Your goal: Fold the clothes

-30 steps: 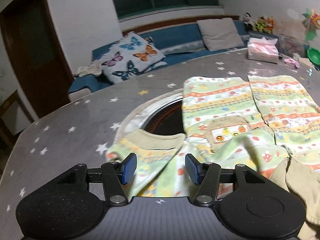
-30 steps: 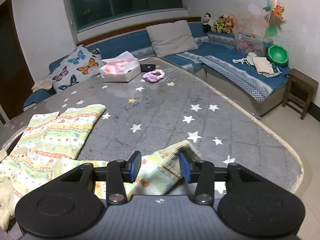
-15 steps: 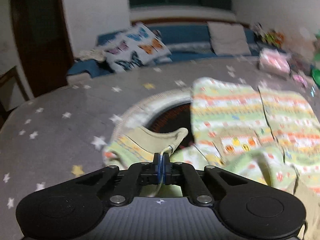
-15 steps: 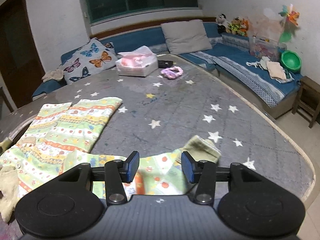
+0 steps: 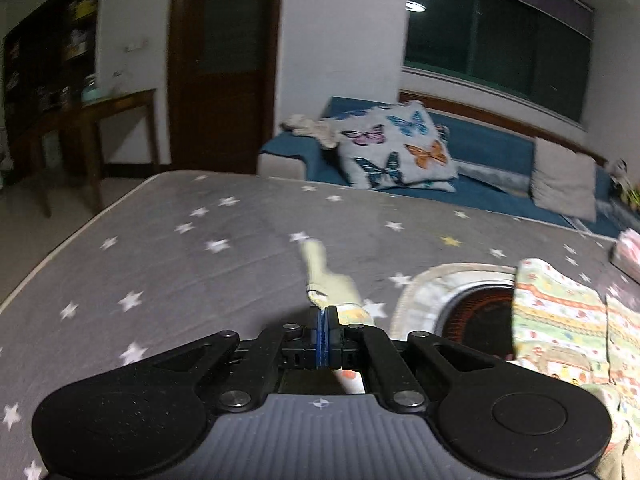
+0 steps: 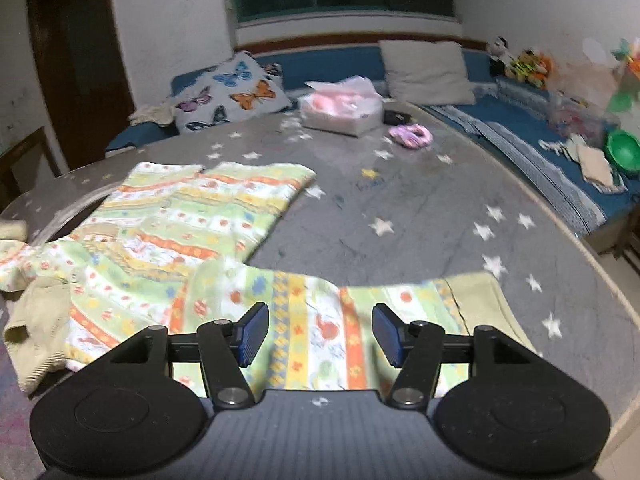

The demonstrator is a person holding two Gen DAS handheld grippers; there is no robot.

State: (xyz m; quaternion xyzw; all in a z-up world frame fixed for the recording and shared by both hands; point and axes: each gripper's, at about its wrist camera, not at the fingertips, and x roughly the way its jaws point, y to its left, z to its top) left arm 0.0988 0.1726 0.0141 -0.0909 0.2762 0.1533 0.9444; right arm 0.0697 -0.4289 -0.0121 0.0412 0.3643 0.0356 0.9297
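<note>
Left tool (image 5: 327, 334) clamping cuff (image 5: 329, 286); right tool (image 6: 319, 335) hanging released above sleeve (image 6: 320, 320), lying crosswise to tool.

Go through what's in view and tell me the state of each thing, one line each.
Left tongs: shut on the sleeve cuff, lifted off the table.
Sleeve cuff: pinched, hanging up from the pads.
Right tongs: open, above the other sleeve.
Other sleeve: spread flat, not gripped.
Patterned garment: lying front up, body flat, collar end rumpled.
Tissue box: open, tissue sticking out.
</note>
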